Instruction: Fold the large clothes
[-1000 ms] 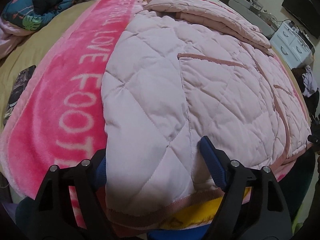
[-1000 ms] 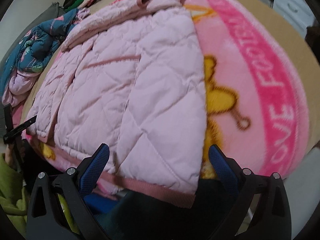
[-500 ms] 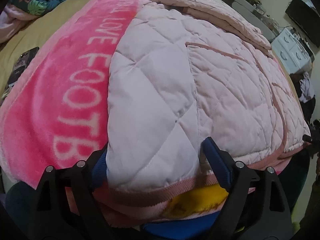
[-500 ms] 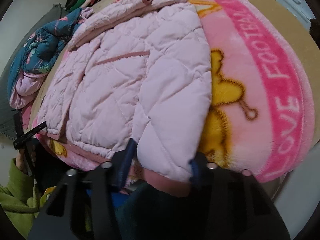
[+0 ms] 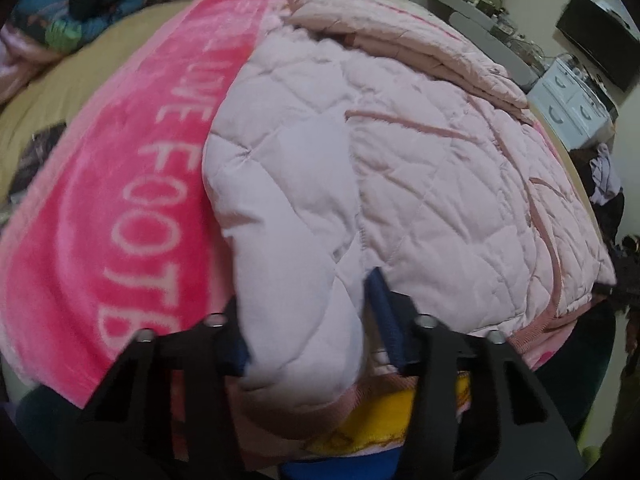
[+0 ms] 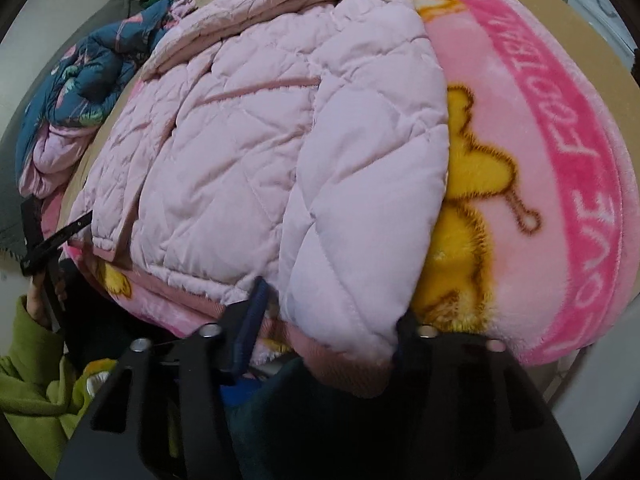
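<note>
Quilted pale pink fabric fills both views: the jacket point(image 5: 400, 168) lies flat on a fleece blanket point(image 5: 104, 200) spread over the bed, with its ribbed hem toward the person and its sleeves already laid across the upper part. The left gripper point(image 5: 308, 320) has its jaws closed to a narrow gap on the hem corner at the jacket's left side, and the padded cloth bulges up between the fingers. The right gripper point(image 6: 328, 320) does the same at the other hem corner, also pinching a thick puff of the quilt. I judge that both corners are taken together so that the lower edge can be lifted evenly and carried toward the collar (a fold in half along the length), because one corner alone would twist such a wide garment.

The jacket is soft and thick, stitched in diamond shapes, with a darker pink knitted band point(image 5: 532, 332) along the hem and thin pink trims over the pockets. It will probably be springy and may slip from a shallow grip. The blanket is plush, with a strong pink border carrying white letters and a yellow cartoon figure point(image 6: 464, 208) in the middle. A blue patterned quilt point(image 6: 80, 80) is heaped at the far side of the bed.
</note>
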Motion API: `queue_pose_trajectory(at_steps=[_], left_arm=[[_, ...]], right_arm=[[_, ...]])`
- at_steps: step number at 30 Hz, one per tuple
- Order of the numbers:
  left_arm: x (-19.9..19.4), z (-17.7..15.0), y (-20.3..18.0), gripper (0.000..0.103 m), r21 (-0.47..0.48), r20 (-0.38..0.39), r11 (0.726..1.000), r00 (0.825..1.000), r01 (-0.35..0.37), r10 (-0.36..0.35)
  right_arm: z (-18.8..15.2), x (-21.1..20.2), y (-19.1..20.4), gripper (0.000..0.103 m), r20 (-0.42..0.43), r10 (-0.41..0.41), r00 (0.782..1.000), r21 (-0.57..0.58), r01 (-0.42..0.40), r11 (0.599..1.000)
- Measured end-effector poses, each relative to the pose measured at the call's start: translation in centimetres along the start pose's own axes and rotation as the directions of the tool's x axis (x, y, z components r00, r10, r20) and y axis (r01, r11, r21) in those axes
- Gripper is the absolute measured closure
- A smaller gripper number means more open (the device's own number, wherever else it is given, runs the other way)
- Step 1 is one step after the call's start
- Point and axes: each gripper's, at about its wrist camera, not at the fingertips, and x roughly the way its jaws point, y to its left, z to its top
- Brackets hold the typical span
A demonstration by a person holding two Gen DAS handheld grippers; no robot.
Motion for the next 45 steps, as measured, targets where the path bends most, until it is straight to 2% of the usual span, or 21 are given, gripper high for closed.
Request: queue_pose_trajectory(at_steps=[3, 7, 12, 17, 25, 33, 45], left_arm=[[-1.1, 0.7, -0.5, 0.088, 0.030, 0.039, 1.000, 0.999, 0.009, -0.010], [-2.6, 1.9, -1.2, 0.091, 0.051, 0.091, 0.998, 0.995, 0.030, -0.035], [-4.7, 3.7, -2.0, 0.092, 0.070, 0.168, 0.996, 0.984, 0.047, -0.058], [-6.2, 6.1, -2.6, 0.092, 0.071, 0.236, 0.996, 0.969, 0.061, -0.076], [-7.3, 9.1, -3.3, 0.092, 0.076, 0.305, 0.995, 0.949, 0.060, -0.081], [-7.8, 12.4, -4.0, 0.092, 0.090, 0.347, 0.995, 0.935, 0.048, -0.076], [-7.8, 17.1, -6.1, 0.092, 0.123, 0.371, 0.992, 0.928, 0.003, -0.049]], right_arm=[[0.3, -1.9, 0.5, 0.085, 0.079, 0.039, 0.996, -0.021, -0.037, 0.999], [1.3, -4.3, 1.2, 0.088, 0.191, 0.066, 0.979, -0.035, -0.060, 0.998], [3.1, -7.3, 1.9, 0.089, 0.342, 0.119, 0.932, -0.060, -0.105, 0.993], [5.6, -9.0, 2.6, 0.090, 0.424, 0.151, 0.893, -0.080, -0.129, 0.988], [8.6, -10.4, 3.0, 0.090, 0.493, 0.166, 0.854, -0.086, -0.142, 0.986], [11.4, -11.3, 2.5, 0.090, 0.531, 0.165, 0.831, -0.077, -0.147, 0.986], [15.6, -11.3, 2.4, 0.091, 0.552, 0.144, 0.822, -0.064, -0.130, 0.989]])
